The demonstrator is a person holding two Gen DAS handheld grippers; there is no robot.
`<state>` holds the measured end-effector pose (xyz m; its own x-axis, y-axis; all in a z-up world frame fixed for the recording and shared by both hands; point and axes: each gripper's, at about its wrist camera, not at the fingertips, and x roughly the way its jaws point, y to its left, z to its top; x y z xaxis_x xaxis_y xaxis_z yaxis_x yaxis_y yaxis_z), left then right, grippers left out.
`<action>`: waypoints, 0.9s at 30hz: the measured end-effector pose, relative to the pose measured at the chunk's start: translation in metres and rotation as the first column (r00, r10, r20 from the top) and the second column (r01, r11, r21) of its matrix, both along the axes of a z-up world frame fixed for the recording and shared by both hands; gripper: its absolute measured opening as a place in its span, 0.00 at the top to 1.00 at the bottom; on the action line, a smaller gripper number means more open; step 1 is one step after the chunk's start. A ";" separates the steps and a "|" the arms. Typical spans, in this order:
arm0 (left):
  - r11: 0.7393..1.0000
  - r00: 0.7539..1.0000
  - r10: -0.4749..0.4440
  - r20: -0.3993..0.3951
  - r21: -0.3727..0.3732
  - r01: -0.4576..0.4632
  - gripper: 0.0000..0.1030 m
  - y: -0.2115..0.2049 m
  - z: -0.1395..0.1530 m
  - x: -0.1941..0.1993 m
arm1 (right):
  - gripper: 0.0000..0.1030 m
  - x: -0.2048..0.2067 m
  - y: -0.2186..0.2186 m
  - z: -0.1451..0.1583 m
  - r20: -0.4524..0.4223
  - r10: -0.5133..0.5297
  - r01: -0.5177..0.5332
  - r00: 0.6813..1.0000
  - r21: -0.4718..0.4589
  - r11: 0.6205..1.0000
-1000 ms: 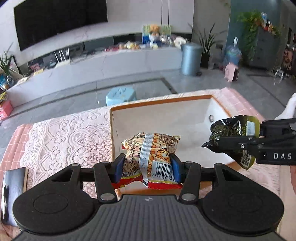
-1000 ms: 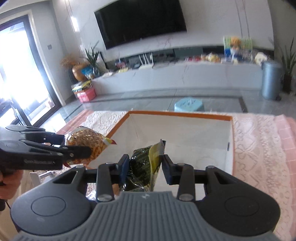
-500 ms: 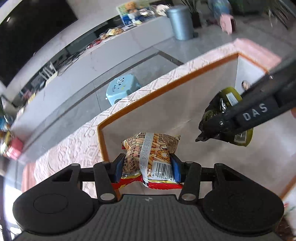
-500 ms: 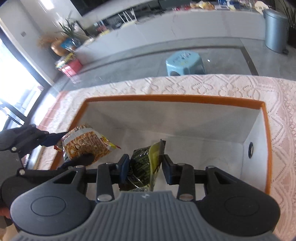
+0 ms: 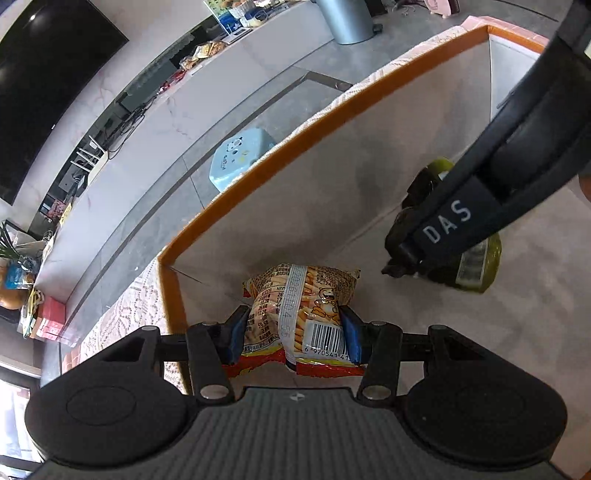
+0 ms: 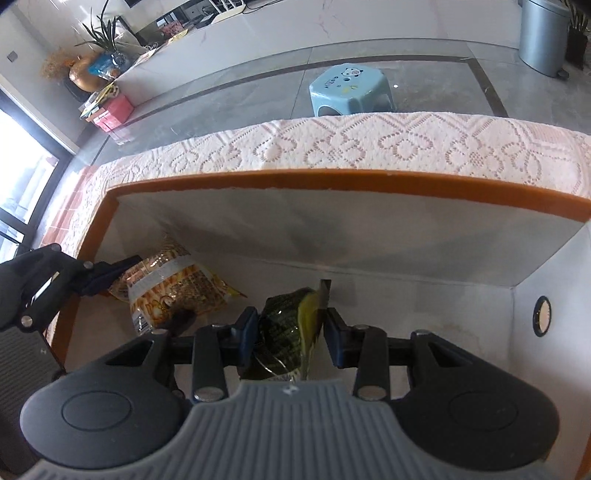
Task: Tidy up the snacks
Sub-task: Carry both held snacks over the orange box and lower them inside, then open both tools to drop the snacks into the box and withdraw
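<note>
Both my grippers are down inside the orange-rimmed box (image 6: 332, 181), which sits on a pink lace tablecloth (image 6: 369, 144). My left gripper (image 5: 293, 328) pinches an orange snack packet (image 5: 299, 306) between its blue pads (image 5: 236, 332); barcode side faces the camera, packet upright in the grip, its far end low near the box's left corner. Whether the packet touches the box floor I cannot tell. From the right wrist view the same orange snack packet (image 6: 177, 288) lies at the near-left of the box interior, close to the left wall, with my left gripper (image 6: 140, 291) clamped across it. My right gripper (image 6: 290, 328) pinches a dark green snack packet (image 6: 288, 325), edge-on between its pads, yellow-green seam toward the right pad. In the left wrist view that dark green snack packet (image 5: 476, 262) shows to the right of the orange one, well apart from it, low over the pale box floor, and my right gripper (image 5: 410, 254) reaches in from the upper right. A round hole (image 6: 541, 315) marks the box's right wall. Beyond the table: a light blue stool (image 6: 349, 86) on grey floor tiles, a grey bin (image 6: 543, 33) far right.
</note>
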<state>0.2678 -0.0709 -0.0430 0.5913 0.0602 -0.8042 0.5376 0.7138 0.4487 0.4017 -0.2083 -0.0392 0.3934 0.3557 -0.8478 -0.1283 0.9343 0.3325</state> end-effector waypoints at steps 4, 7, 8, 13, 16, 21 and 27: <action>0.999 1.000 0.002 0.014 0.033 -0.002 0.38 -0.004 -0.004 -0.001 | 0.63 0.001 0.003 -0.004 -0.017 0.010 -0.010 1.000 0.003 1.000; 0.999 1.000 -0.003 0.019 0.045 0.003 0.36 -0.009 -0.004 -0.006 | 0.62 -0.001 0.005 -0.005 -0.020 0.006 -0.006 1.000 0.002 1.000; 0.999 1.000 -0.006 0.018 0.047 0.005 0.35 -0.010 -0.004 -0.007 | 0.62 -0.002 0.004 -0.004 -0.019 0.006 -0.006 1.000 0.006 1.000; 0.999 1.000 -0.001 0.011 0.039 0.001 0.26 -0.007 0.001 -0.005 | 0.56 -0.008 0.003 0.002 -0.012 -0.004 0.004 1.000 -0.002 1.000; 1.000 1.000 0.007 0.017 0.024 -0.008 0.18 -0.005 0.007 -0.005 | 0.44 -0.009 0.000 0.005 -0.001 -0.022 0.022 1.000 -0.012 1.000; 1.000 0.999 0.020 0.042 -0.010 -0.020 0.13 -0.004 0.021 -0.012 | 0.40 -0.016 -0.006 0.018 0.022 -0.050 0.051 0.999 -0.028 0.998; 0.997 0.996 0.029 0.081 -0.075 -0.023 0.12 0.000 0.044 -0.025 | 0.32 -0.028 -0.011 0.039 0.056 -0.077 0.079 0.995 -0.029 0.996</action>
<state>0.2432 -0.0708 0.0008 0.6545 0.0189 -0.7558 0.4820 0.7598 0.4364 0.3738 -0.2196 -0.0004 0.4652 0.2957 -0.8344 -0.0716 0.9520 0.2975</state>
